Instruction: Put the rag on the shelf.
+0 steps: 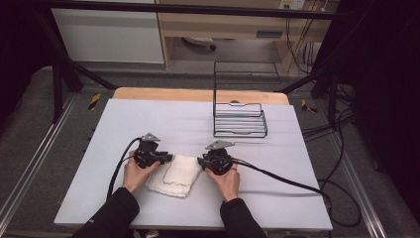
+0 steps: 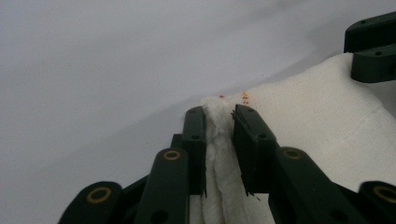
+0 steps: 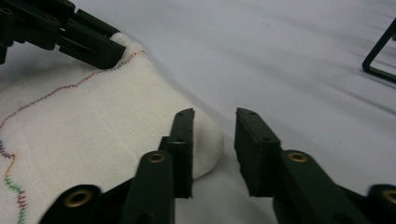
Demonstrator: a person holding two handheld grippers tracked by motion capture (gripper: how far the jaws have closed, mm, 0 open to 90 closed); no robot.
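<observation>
White folded cloth (image 1: 176, 176) lies on the table sheet (image 1: 124, 124), well in front of the wire rack (image 1: 239, 120). Left gripper (image 2: 219, 116) pinches the cloth's far left corner. Right gripper (image 3: 214, 122) stands narrowly open, jaws empty, at the cloth's right edge.

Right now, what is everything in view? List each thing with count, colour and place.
towel: one, white with coloured stitching, folded, near edge of the table between the hands.
wire rack: one, black, far right of the table.
table: one, pale grey cover, wooden far edge.
left tool: one, black, clamped on the towel's edge.
right tool: one, black, jaws apart at the towel's corner, nothing between them.
</observation>
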